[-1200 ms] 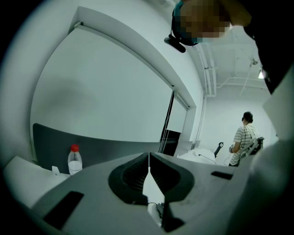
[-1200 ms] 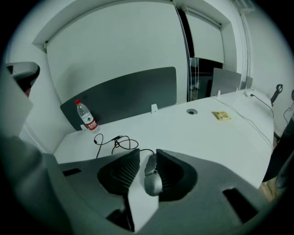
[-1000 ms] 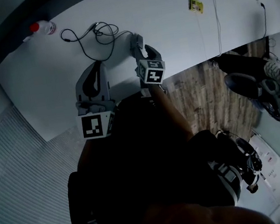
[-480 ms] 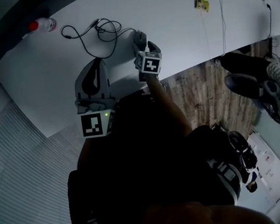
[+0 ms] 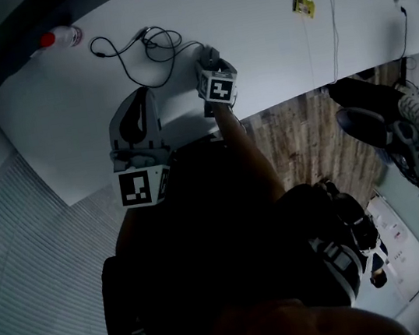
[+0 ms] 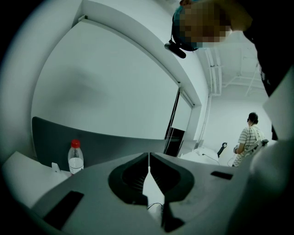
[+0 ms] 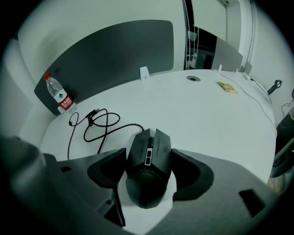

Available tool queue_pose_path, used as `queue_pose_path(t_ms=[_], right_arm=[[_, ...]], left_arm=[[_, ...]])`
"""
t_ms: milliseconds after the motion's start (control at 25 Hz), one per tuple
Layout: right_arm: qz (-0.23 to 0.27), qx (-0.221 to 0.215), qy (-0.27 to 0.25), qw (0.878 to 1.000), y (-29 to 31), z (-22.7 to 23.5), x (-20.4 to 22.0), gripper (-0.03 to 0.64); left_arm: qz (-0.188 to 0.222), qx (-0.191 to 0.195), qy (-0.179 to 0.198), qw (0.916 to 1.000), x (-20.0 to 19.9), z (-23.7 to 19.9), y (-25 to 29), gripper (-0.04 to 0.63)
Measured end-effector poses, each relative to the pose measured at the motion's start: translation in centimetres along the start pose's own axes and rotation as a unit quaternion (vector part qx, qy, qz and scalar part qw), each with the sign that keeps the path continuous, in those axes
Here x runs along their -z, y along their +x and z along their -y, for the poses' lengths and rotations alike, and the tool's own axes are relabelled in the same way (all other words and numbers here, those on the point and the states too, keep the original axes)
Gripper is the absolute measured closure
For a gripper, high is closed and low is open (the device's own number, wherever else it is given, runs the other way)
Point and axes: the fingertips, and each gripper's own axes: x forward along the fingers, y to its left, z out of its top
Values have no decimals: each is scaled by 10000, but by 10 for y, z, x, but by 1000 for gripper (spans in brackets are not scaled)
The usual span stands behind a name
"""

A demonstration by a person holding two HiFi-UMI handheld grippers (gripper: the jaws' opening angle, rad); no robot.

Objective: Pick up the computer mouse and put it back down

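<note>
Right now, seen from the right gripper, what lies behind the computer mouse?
Its black cable loops on the white table, with a water bottle farther back by the grey partition. The computer mouse itself hides the table strip at its far edge.

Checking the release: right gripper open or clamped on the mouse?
Open. Right gripper jaws have just been opening; black computer mouse sits between them on white desk.

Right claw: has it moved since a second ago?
Yes. In the head view the right claw has shifted from the near edge of the table toward the cable. Its jaws have just been opening, with the mouse between them.
</note>
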Motion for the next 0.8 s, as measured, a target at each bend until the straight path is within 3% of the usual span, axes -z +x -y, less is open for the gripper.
queue_pose_path(t_ms=[800], right_arm=[[-83, 20, -133, 9999, 2, -8, -3, 330]], left_arm=[[-72, -34, -73, 9999, 8, -3, -12, 584]])
